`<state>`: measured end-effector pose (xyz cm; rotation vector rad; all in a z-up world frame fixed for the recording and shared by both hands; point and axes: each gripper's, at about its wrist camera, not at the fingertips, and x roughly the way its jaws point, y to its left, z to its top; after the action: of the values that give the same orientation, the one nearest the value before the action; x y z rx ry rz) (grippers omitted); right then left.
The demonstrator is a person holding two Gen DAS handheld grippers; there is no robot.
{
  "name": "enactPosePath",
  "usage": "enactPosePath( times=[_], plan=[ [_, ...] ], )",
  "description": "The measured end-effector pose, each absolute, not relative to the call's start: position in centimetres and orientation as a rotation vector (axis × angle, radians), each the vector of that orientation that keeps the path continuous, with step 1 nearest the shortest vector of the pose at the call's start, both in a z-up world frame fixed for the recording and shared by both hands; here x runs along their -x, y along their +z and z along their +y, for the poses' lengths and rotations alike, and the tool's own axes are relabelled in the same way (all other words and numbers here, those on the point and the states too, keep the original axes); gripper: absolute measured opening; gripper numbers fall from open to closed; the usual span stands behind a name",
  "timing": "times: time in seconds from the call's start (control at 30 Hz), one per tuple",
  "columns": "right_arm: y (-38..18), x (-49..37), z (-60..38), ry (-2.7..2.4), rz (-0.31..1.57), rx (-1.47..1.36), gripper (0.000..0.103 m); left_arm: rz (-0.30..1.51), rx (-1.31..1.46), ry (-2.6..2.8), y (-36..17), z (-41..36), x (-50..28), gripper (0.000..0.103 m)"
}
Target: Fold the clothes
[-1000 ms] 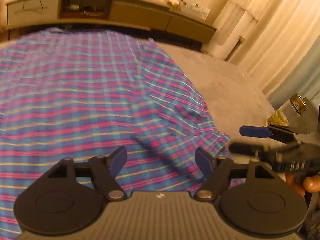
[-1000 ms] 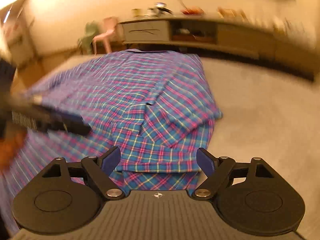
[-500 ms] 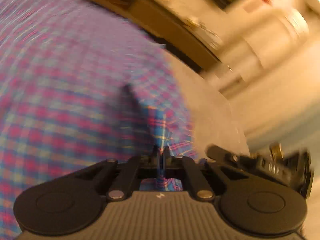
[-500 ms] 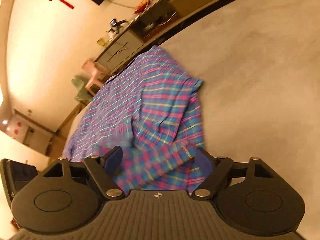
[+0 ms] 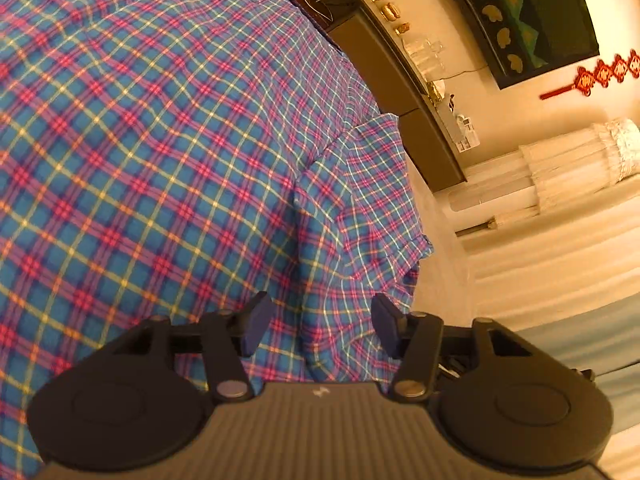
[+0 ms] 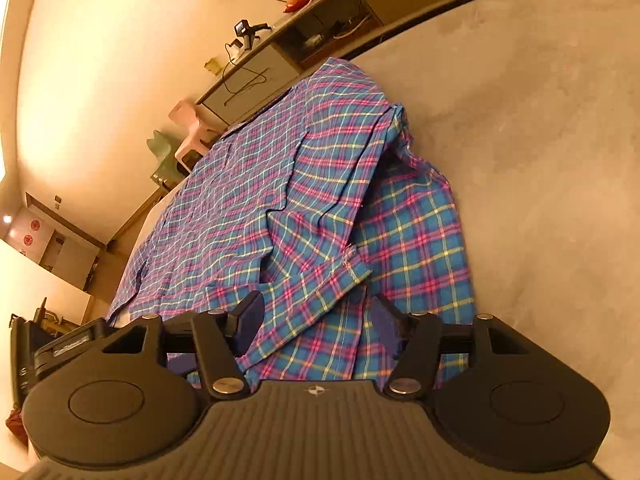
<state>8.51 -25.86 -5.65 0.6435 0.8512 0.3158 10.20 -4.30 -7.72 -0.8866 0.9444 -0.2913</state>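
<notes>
Plaid shirt (image 6: 304,200): spread mid-frame, one side folded inward; further folds remain. Left claw (image 5: 318,328) has just reopened, half-wide, empty. Right claw (image 6: 316,326) has been closing, half-wide, cloth between the jaws.

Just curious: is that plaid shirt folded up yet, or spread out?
Mostly spread: the plaid shirt lies flat across the grey surface, only its near sleeve doubled over.

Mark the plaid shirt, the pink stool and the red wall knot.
plaid shirt (image 6: 320,184): right wrist view, on the folded-over top layer.
pink stool (image 6: 190,114): right wrist view, on its seat.
red wall knot (image 5: 600,76): left wrist view, on its middle knot.
</notes>
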Motion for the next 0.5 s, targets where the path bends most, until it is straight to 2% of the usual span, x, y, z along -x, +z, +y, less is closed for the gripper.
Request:
enactPosePath(
  times=[0.03,0.07,0.13,0.2,0.3,0.5],
  plan=[
    [-5.7,-8.5,-25.7,0.326,0.837,-0.638,0.033,0.94,0.906,-0.292,-7.9,-4.2,-10.0,0.056],
    [-5.6,-8.5,-25.5,0.334,0.818,-0.632,0.023,0.935,0.925,-0.292,-8.0,-4.1,-9.9,0.057],
    [-4.7,-8.1,-24.8,0.338,0.772,-0.605,0.011,0.921,0.969,-0.297,-8.3,-3.8,-9.7,0.06],
    [-3.4,-7.1,-23.9,0.348,0.727,-0.591,0.01,0.901,1.016,-0.313,-8.3,-3.4,-9.6,0.07],
    [-0.9,-4.9,-20.7,0.415,0.654,-0.483,0.01,0.871,1.081,-0.348,-8.1,-3.0,-9.5,0.076],
    [-0.7,-2.0,-14.0,0.509,0.666,-0.14,0.01,0.84,1.066,-0.396,-7.6,-2.7,-9.8,0.08]
  ],
)
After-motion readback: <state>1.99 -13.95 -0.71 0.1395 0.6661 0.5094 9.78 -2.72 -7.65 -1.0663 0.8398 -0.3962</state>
